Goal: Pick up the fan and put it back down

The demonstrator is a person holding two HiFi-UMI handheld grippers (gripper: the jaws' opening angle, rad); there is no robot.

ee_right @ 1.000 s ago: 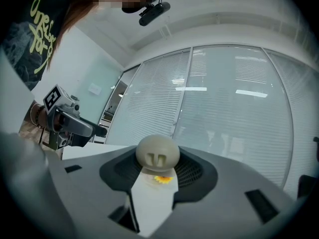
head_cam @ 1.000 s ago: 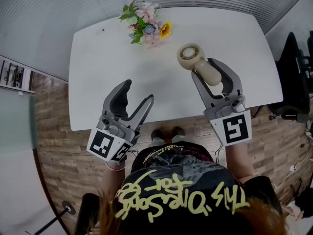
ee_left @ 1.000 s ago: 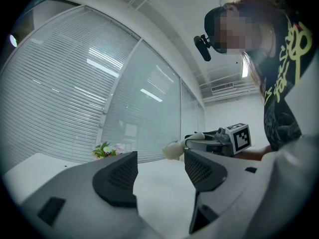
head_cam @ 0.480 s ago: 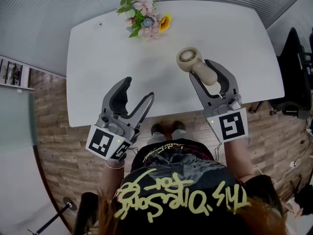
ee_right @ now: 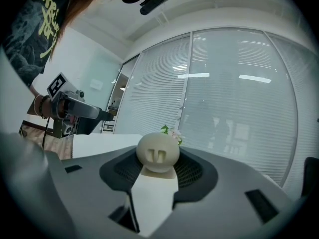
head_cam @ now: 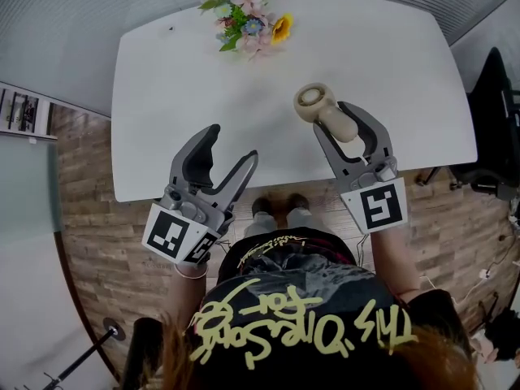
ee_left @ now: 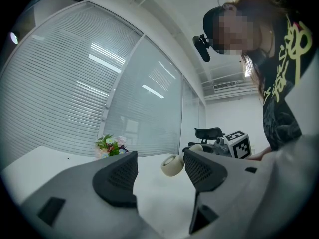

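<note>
A cream handheld fan (head_cam: pixel 314 100) lies level, its round head pointing away from me and its handle between the jaws of my right gripper (head_cam: pixel 337 119), which is shut on it over the table's right half. In the right gripper view the handle's rounded end (ee_right: pixel 158 153) sits clamped between both black pads. In the left gripper view the fan's head (ee_left: pixel 173 165) hangs a little above the tabletop. My left gripper (head_cam: pixel 231 145) is open and holds nothing, near the table's front edge; its pads (ee_left: pixel 119 176) stand wide apart.
The white table (head_cam: pixel 187 71) carries a bunch of artificial flowers (head_cam: pixel 248 19) at its far edge. A black office chair (head_cam: pixel 491 120) stands to the right. Window blinds run behind the table, and wooden floor lies in front of it.
My right gripper has sunk a little toward the table with the fan still clamped in it. The left gripper has stayed where it was, still open.
</note>
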